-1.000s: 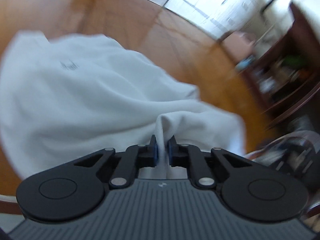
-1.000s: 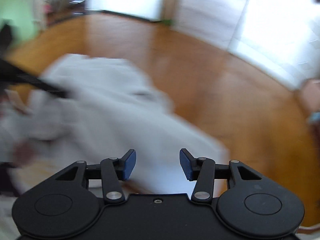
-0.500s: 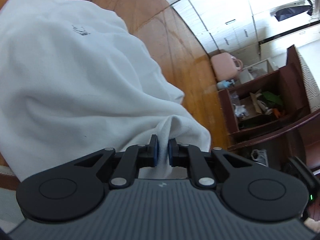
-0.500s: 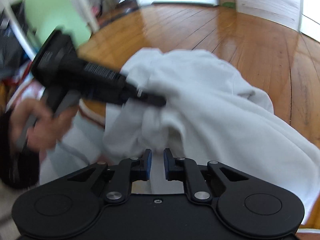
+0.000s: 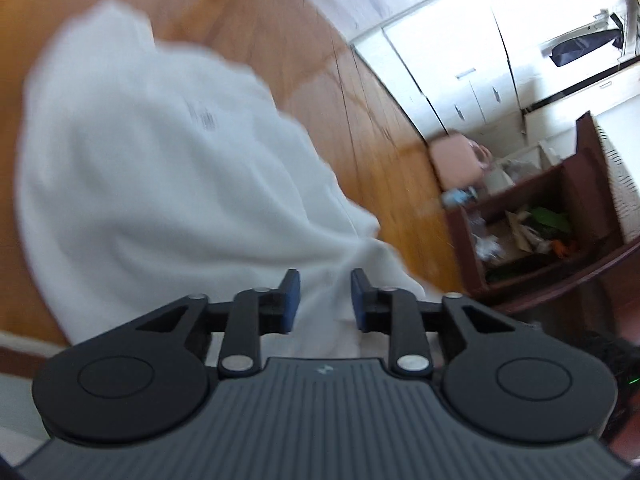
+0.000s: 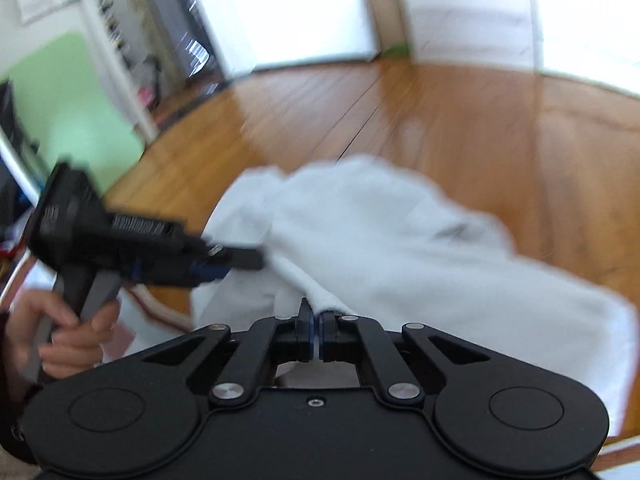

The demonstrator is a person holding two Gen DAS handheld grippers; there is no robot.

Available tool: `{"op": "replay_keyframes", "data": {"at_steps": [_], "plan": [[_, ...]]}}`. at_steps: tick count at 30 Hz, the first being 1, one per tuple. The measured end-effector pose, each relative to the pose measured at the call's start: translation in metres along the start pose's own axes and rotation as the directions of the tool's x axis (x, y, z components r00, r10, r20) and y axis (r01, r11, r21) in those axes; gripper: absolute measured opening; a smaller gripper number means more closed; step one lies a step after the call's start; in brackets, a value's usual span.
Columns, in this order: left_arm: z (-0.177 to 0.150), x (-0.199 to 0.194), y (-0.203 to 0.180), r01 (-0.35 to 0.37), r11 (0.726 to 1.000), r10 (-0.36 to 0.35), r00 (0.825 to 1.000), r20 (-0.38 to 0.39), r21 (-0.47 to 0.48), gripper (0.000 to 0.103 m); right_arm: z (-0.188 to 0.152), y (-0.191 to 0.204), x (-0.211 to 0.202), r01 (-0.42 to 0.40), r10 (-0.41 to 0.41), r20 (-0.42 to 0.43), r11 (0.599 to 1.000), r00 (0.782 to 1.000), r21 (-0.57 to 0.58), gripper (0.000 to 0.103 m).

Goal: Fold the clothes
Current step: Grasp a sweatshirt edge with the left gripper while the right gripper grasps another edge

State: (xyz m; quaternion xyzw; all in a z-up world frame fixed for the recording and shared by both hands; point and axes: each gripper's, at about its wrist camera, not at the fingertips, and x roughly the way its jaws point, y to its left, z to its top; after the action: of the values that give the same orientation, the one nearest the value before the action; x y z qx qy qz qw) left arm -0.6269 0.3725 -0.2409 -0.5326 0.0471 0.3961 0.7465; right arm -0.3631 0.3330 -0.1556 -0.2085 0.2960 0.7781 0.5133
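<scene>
Two hand-held grippers on white garment (image 6: 392,248): right hand-held gripper (image 6: 315,334) clamps its near edge, left hand-held gripper (image 5: 325,300) opening, cloth between pads, apparently untouched. Hand-over step; next, left regrips another edge.

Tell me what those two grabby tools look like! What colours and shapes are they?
Each gripper is black plastic, with two big round discs on a wide body and thin linked bars with silver rivets. The fingers end in blue pads. The left gripper has a ribbed grey top; the right gripper has a smooth black one. From the side it has a grey pistol-style handle and a striped label.
</scene>
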Motion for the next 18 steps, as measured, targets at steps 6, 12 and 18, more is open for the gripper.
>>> {"op": "replay_keyframes", "data": {"at_steps": [6, 12, 18], "plan": [[0.007, -0.022, 0.005, 0.06, 0.996, -0.057, 0.997, 0.057, -0.067, 0.052, 0.021, -0.044, -0.072, 0.229, -0.235, 0.142, 0.972, 0.962, 0.052, 0.002], [0.012, -0.009, 0.011, -0.11, 0.993, 0.111, 0.994, 0.015, -0.041, 0.053, 0.021, -0.09, -0.079, 0.422, -0.435, 0.118, 0.898, 0.893, 0.12, 0.002], [0.007, 0.018, 0.025, -0.185, 0.981, 0.181, 0.98, -0.081, -0.052, 0.056, 0.032, -0.115, -0.031, 0.533, -0.535, 0.053, 0.845, 0.843, 0.042, 0.002]]}}
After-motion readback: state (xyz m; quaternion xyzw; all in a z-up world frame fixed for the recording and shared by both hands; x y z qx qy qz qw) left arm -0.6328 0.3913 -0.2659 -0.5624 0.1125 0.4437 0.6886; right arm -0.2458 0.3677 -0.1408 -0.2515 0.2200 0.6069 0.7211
